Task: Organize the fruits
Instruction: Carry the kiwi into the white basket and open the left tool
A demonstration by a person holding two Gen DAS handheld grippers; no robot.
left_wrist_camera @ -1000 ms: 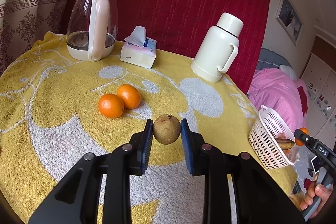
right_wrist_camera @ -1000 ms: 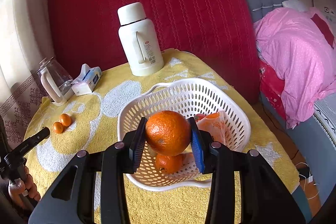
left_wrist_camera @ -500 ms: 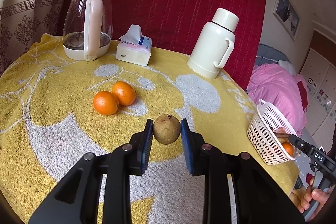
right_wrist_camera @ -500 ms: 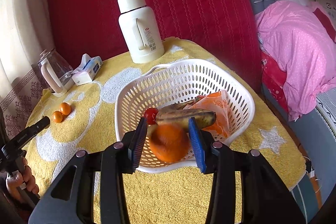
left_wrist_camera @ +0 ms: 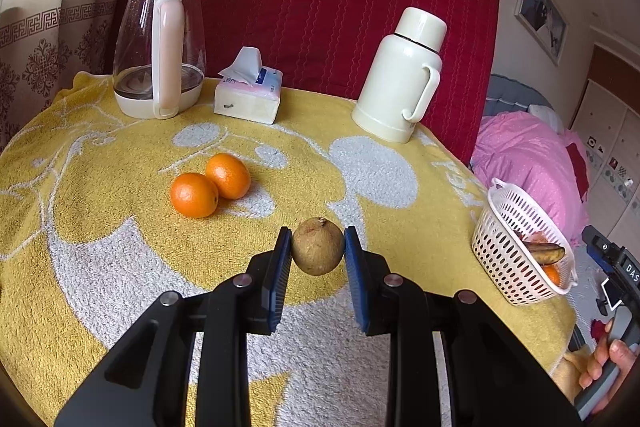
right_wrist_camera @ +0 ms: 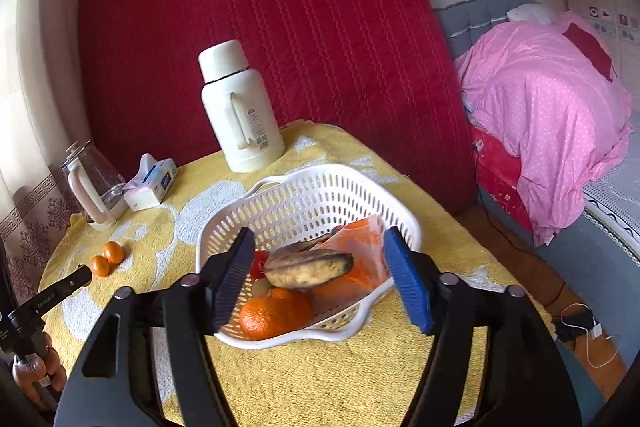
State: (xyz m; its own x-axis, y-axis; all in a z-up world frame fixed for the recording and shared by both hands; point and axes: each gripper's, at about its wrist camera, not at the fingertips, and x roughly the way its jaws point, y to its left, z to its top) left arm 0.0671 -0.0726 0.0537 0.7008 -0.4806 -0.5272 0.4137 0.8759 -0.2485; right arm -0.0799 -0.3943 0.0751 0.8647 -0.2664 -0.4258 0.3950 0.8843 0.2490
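My left gripper (left_wrist_camera: 318, 253) is shut on a small round brown fruit (left_wrist_camera: 318, 251) and holds it above the yellow tablecloth. Two oranges (left_wrist_camera: 210, 185) lie touching on the cloth, ahead and to the left; they also show small in the right wrist view (right_wrist_camera: 107, 258). My right gripper (right_wrist_camera: 322, 281) is wide open and empty just above the near rim of a white basket (right_wrist_camera: 304, 195). The basket holds a large orange (right_wrist_camera: 266, 317), a spotted banana (right_wrist_camera: 308, 269), a red fruit (right_wrist_camera: 260, 263) and an orange bag (right_wrist_camera: 360, 267). The basket shows at the table's right edge in the left wrist view (left_wrist_camera: 516, 255).
A glass kettle with a pink handle (left_wrist_camera: 160, 47), a tissue pack (left_wrist_camera: 248, 95) and a cream thermos (left_wrist_camera: 404, 75) stand along the back of the round table (left_wrist_camera: 80, 227), against a red padded wall. A bed with pink bedding (right_wrist_camera: 552, 115) lies to the right.
My right gripper let the large orange drop into the basket, opened wide and pulled back a little. My left gripper stayed shut on the brown fruit and drifted slightly.
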